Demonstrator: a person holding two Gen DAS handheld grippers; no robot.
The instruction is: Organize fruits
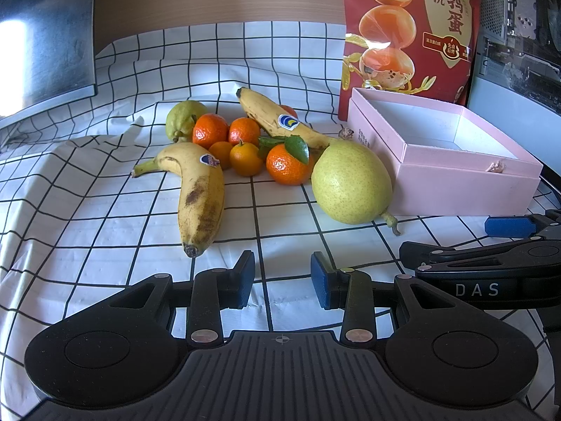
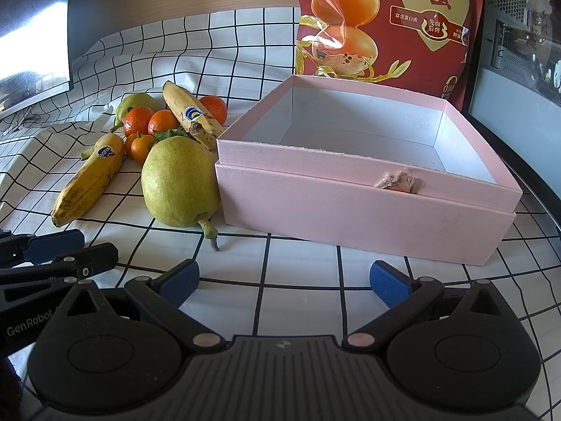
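Observation:
A heap of fruit lies on the checked cloth: a large green pear (image 1: 351, 182) (image 2: 180, 182), a near banana (image 1: 200, 189) (image 2: 89, 179), a far banana (image 1: 277, 119) (image 2: 191, 114), several tangerines (image 1: 288, 165) (image 2: 160, 122) and a small green fruit (image 1: 184, 119) (image 2: 135, 102). An open pink box (image 1: 466, 189) (image 2: 364, 217), with nothing inside, stands right of the pear. My left gripper (image 1: 282, 279) is open and empty, in front of the fruit. My right gripper (image 2: 284, 280) is open wide and empty, in front of the box.
A red snack bag (image 1: 410, 28) (image 2: 385, 17) stands behind the box. A dark monitor (image 1: 45, 35) is at the back left. A computer case (image 1: 519, 35) is at the right. The cloth (image 1: 105, 231) is wrinkled at the left.

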